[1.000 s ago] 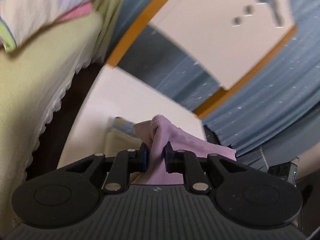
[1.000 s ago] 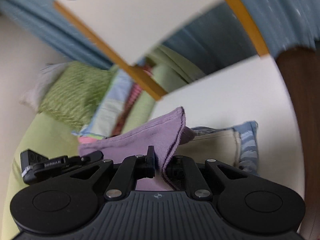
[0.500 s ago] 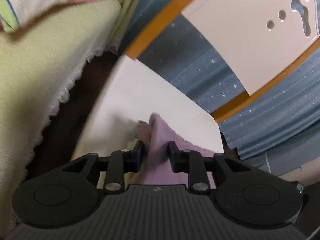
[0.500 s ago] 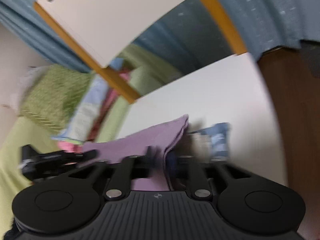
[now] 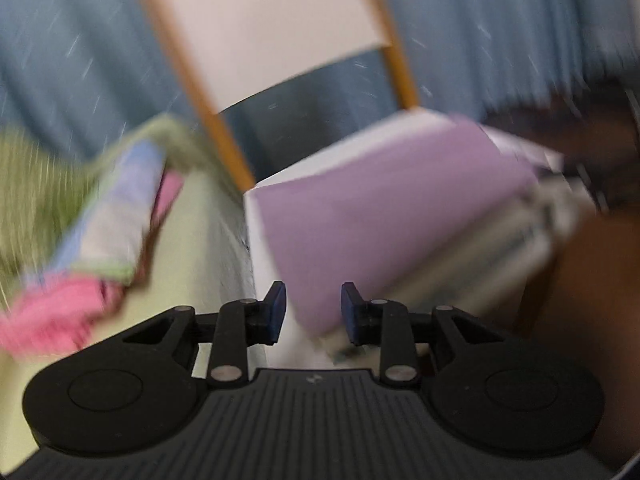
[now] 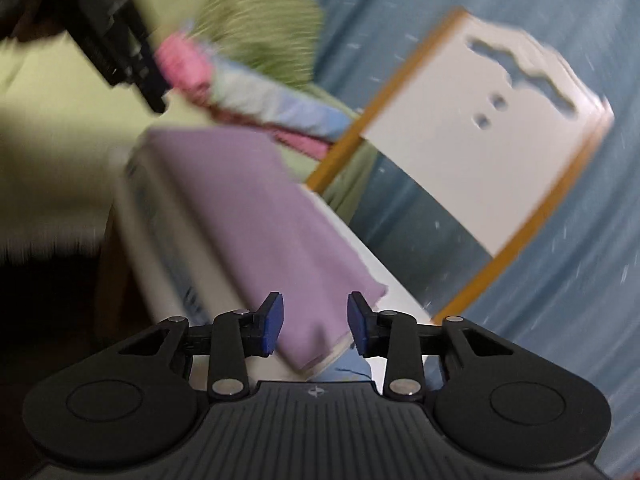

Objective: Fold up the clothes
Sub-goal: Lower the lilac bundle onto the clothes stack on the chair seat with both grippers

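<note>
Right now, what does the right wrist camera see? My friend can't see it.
A folded purple cloth lies on a white chair seat, its near end between the closing right tongs, untouched. Behind are the chair's white backrest and blurry colourful clothes.

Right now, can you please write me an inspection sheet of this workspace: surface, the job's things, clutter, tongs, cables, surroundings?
Surface: white chair seat, mostly covered.
Job's things: purple cloth lies folded on a cream and blue cloth.
Clutter: cloth pile on the green bed.
Tongs: left tongs opening, pads clear of the cloth; right tongs closing, cloth corner between the pads, not pressed.
Cables: nothing seen.
Surroundings: blue curtain, chair back; both views blurred.
</note>
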